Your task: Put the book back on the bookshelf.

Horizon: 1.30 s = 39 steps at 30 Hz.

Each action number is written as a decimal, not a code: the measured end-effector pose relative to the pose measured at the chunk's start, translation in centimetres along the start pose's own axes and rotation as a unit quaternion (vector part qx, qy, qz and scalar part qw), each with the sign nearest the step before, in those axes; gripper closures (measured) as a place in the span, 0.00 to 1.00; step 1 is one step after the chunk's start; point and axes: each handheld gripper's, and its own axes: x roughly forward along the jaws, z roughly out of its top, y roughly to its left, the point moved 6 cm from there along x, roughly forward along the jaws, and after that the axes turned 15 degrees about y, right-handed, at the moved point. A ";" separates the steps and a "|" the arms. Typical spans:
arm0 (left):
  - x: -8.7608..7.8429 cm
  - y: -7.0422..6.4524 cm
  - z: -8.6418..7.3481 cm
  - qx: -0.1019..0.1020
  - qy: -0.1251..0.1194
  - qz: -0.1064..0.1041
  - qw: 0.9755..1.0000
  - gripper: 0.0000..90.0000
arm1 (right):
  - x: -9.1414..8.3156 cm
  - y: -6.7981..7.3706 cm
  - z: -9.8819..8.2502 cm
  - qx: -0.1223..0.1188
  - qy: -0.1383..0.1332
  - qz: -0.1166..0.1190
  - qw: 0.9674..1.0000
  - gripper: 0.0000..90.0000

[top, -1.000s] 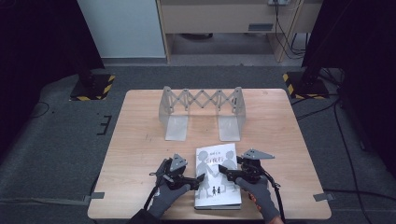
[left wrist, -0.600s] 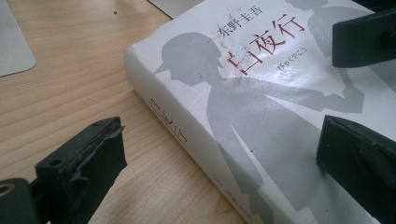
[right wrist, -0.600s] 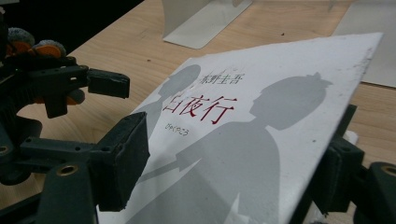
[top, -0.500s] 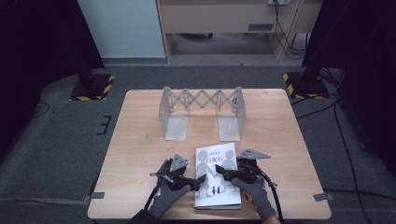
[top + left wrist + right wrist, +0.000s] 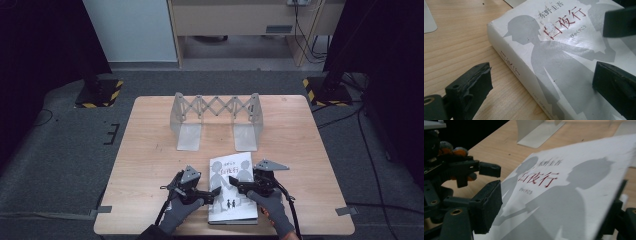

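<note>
Your white book [image 5: 232,187] lies flat on the bench [image 5: 150,150], near its front edge and well in front of the folding metal rack [image 5: 216,120]. Your left claw [image 5: 212,194] gapes open astride the book's spine edge. Your right claw [image 5: 235,186] straddles the cover's opposite edge, though you cannot tell whether its pads press on it.

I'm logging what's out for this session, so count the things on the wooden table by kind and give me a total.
White thick paperback book with grey silhouettes and red title: 1
Grey metal expandable bookend rack with scissor links: 1
Black handheld grippers with two jaws, left and right: 2
Total: 4
</note>
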 end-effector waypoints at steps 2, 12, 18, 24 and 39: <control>0.1 -0.1 0.0 -0.002 -0.002 -0.005 1.000 0.02 | 0.9 0.5 -0.5 -0.011 0.020 0.002 1.000 0.22; 0.1 -0.1 0.0 -0.012 0.000 -0.017 1.000 0.03 | 0.3 0.0 -0.1 0.021 0.000 0.010 1.000 0.43; 0.4 -0.4 0.1 -0.010 -0.005 -0.022 1.000 0.02 | 0.3 -0.1 -0.1 0.031 -0.003 0.020 0.999 0.44; 0.6 -0.4 0.0 -0.015 -0.004 -0.026 1.000 0.01 | 0.7 -0.4 -0.3 0.040 0.010 0.024 0.999 0.44; 0.6 -0.4 0.1 -0.027 -0.003 -0.049 0.998 0.02 | 0.1 -0.7 0.2 0.068 -0.004 0.035 0.997 0.65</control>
